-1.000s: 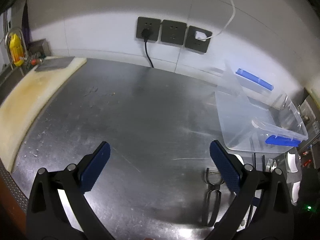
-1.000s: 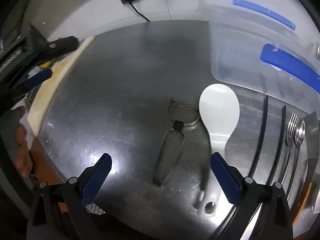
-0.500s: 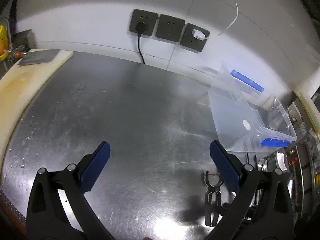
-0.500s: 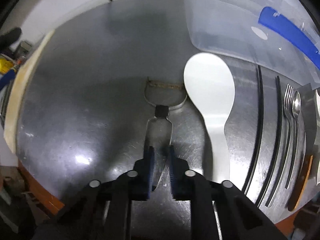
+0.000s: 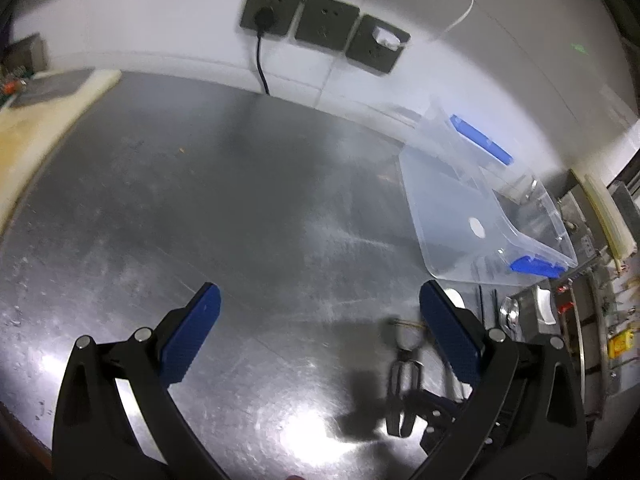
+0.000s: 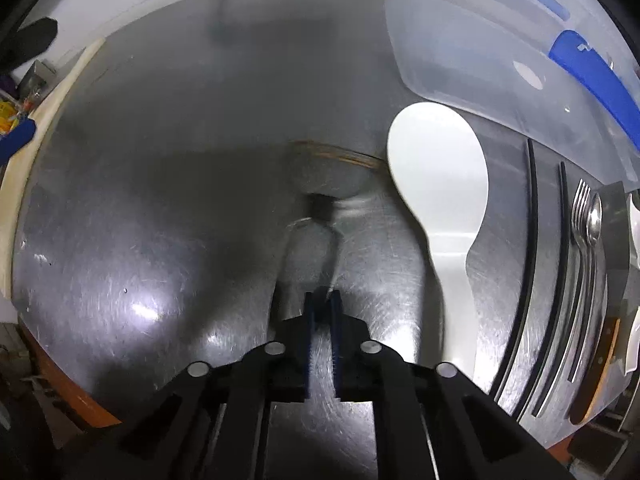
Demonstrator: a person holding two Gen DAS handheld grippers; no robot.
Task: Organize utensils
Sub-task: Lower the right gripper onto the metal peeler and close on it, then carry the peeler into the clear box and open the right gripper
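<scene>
**Peeler gripped near the worktop's front edge**

The metal peeler [image 6: 316, 216] lies near the worktop's [image 6: 160, 160] front edge, just left of the white rice paddle [image 6: 440, 168]. The right gripper [image 6: 322, 304] has clenched on its handle. The left gripper [image 5: 316, 320] stands released.

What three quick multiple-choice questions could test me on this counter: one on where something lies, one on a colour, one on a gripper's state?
1. Where does the white rice paddle lie?
A. inside the clear plastic bin
B. on the steel counter between the peeler and the black chopsticks
C. on the cutting board

2. What colour are the bin's handles?
A. red
B. blue
C. green

3. How is the left gripper?
A. open, holding nothing
B. shut on a fork
C. shut on the paddle

Answers: 1 B, it rests flat on the steel beside the peeler; 2 B, both handles are blue; 3 A, its pads stand wide apart over bare steel.
</scene>
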